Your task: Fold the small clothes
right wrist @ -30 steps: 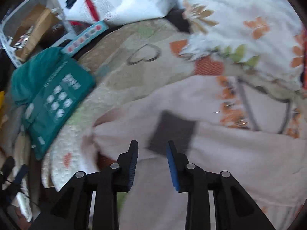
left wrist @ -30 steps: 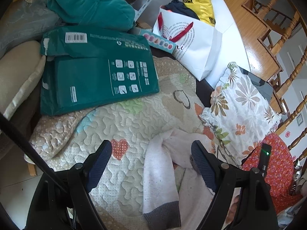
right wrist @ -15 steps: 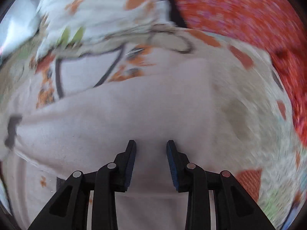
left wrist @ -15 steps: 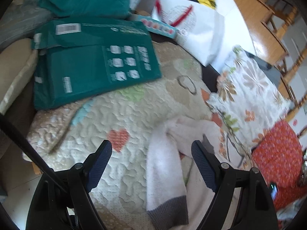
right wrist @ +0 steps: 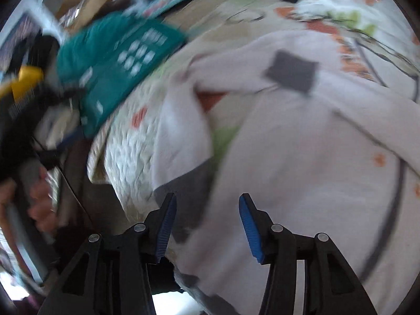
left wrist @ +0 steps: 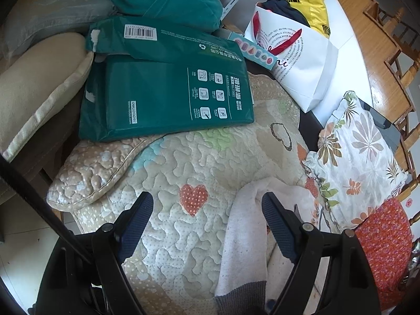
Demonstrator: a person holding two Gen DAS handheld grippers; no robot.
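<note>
Left gripper (left wrist: 206,219) jaws wide apart, empty, over heart-print quilted cream mat (left wrist: 183,162). Right gripper (right wrist: 206,221) jaws just opening, unclamped above pale pink grey-cuffed garment (right wrist: 302,157).

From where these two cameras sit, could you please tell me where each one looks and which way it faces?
Left wrist: on the left gripper, looking forward and down over a quilted cover with a green package; its open fingers show, a pale garment sleeve lying between them, unpinched.
Right wrist: on the right gripper, angled down at the garment's body; blurred; its jaws, just opening, grip nothing; a hand shows at left.
Shared: garment, package, cover.
</note>
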